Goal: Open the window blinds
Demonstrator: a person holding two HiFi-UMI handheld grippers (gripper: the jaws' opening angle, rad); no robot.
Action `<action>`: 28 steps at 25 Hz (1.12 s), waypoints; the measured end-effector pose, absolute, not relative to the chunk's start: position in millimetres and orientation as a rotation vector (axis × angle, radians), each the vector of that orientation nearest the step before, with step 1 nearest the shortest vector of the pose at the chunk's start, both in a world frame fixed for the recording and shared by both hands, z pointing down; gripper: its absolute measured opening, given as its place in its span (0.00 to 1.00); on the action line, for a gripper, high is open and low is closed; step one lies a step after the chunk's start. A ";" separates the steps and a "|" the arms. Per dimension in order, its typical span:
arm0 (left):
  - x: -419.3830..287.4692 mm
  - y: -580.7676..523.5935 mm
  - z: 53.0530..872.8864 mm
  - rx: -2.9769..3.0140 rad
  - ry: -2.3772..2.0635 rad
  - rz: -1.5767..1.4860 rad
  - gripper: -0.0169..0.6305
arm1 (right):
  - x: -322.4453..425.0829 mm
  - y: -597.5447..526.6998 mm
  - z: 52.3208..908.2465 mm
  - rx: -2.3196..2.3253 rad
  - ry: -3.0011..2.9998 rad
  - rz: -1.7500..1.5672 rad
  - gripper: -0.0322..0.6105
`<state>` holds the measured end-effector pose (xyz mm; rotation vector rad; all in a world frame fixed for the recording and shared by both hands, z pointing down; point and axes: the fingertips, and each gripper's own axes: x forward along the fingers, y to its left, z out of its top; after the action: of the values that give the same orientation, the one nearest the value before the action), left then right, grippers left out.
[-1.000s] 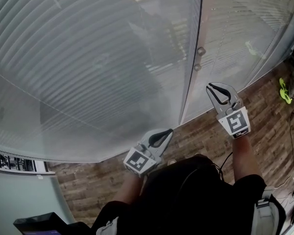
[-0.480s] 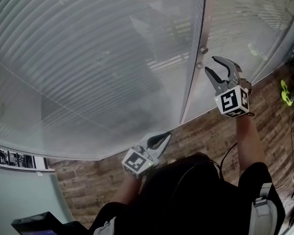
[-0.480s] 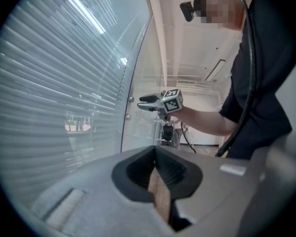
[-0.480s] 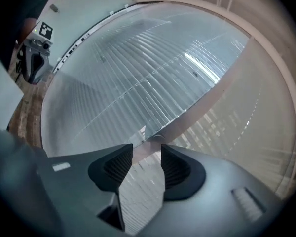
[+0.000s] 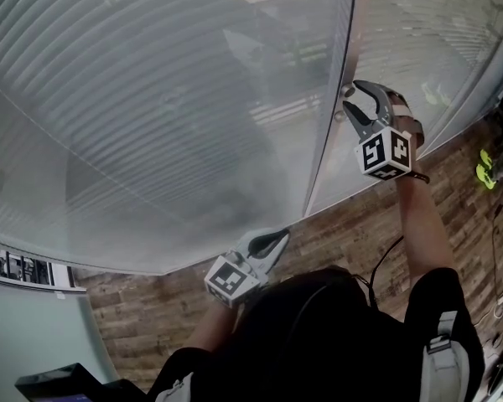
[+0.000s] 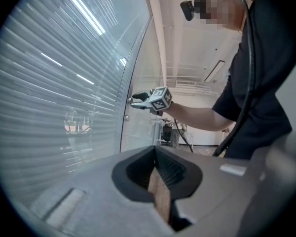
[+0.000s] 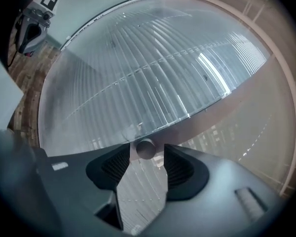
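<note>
Ok so, starting closest in: the person's black shirt (image 5: pixel 318 333) fills the bottom of the head view, well below the knob (image 7: pixel 146 148) that everything here revolves around. Just past the shirt, down and left of the knob and well apart from it, is the left gripper (image 5: pixel 278 238). It's held about level with its jaws closed together and nothing in them (its own view shows only a thin sliver between the pads). Further out, the right arm reaches up to the right gripper (image 5: pixel 352 97), which is right at the knob. Its jaws have just been opening and now stand wide, and the small round metal knob sits between the tips with a bit of gap on either side, so the pads aren't squeezing it. The knob sticks out of the vertical post (image 5: pixel 323 157) that splits two glass panes. Below the knob is the wood-plank floor (image 5: pixel 344 216), and far off to the knob's right something neon yellow-green (image 5: pixel 484 167) lies on it, too small for me to tell what. Last, the window blinds (image 5: pixel 151 99): horizontal slats behind the glass, a big curved-looking stretch to the left of the knob and another set to its right. The slats look turned mostly shut, and I can't see much through them apart from some glare and reflections.
</note>
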<state>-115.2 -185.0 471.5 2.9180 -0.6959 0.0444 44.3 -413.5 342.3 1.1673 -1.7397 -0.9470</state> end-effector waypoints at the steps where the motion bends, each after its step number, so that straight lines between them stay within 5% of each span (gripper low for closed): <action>1: -116.2 -185.0 471.0 2.914 -0.702 0.040 0.03 | 43.7 -415.1 343.4 1.158 -1.727 -0.954 0.37; 8: -124.0 -182.1 478.4 2.898 -0.733 0.046 0.03 | 42.9 -422.4 348.0 1.141 -1.664 -0.976 0.24; 28: -131.8 -181.8 484.3 2.884 -0.780 0.058 0.03 | 50.7 -426.1 343.1 1.444 -2.169 -0.478 0.24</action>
<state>-131.8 -181.8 484.3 2.8837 -0.7800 0.0583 50.7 -426.1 343.1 1.4438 -2.1691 -0.4783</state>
